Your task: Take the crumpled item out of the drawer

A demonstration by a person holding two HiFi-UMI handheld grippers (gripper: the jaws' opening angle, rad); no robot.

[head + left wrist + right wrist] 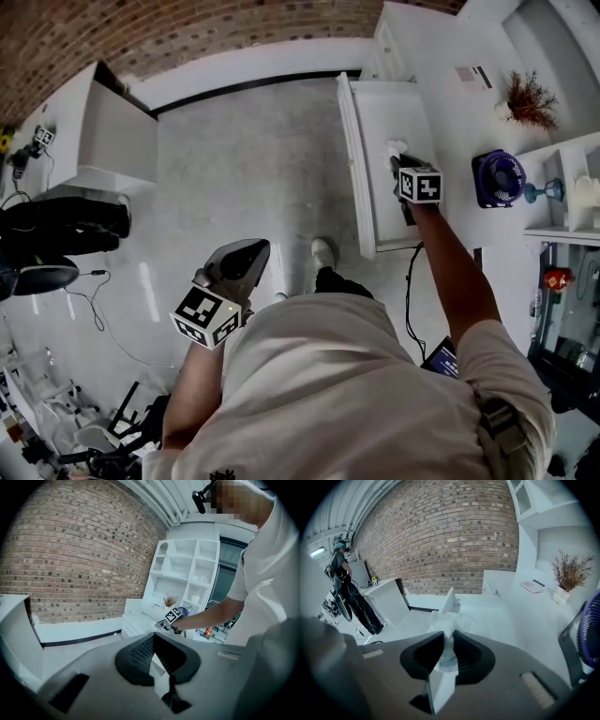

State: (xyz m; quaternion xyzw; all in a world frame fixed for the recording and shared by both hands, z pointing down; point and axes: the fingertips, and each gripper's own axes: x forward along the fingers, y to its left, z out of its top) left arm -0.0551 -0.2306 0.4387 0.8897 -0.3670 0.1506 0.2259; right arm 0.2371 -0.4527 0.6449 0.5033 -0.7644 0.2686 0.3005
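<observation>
The white drawer (354,169) stands pulled out from the white cabinet at the upper right of the head view. My right gripper (397,161) reaches over the drawer's far end, shut on a crumpled white item (396,147). In the right gripper view the crumpled item (449,620) is pinched between the two black pads of the right gripper (448,637) and bulges out above them, with the drawer's side wall (451,602) beyond. My left gripper (255,248) hangs low by my left side over the grey floor. Its jaws meet at the tips with nothing between them (153,637).
A purple fan (497,178) and a dried plant (530,98) sit on the white counter right of the drawer. A white cabinet (103,131) stands at the left wall, with black gear (66,225) and a floor cable below it. Another person (347,592) stands far off.
</observation>
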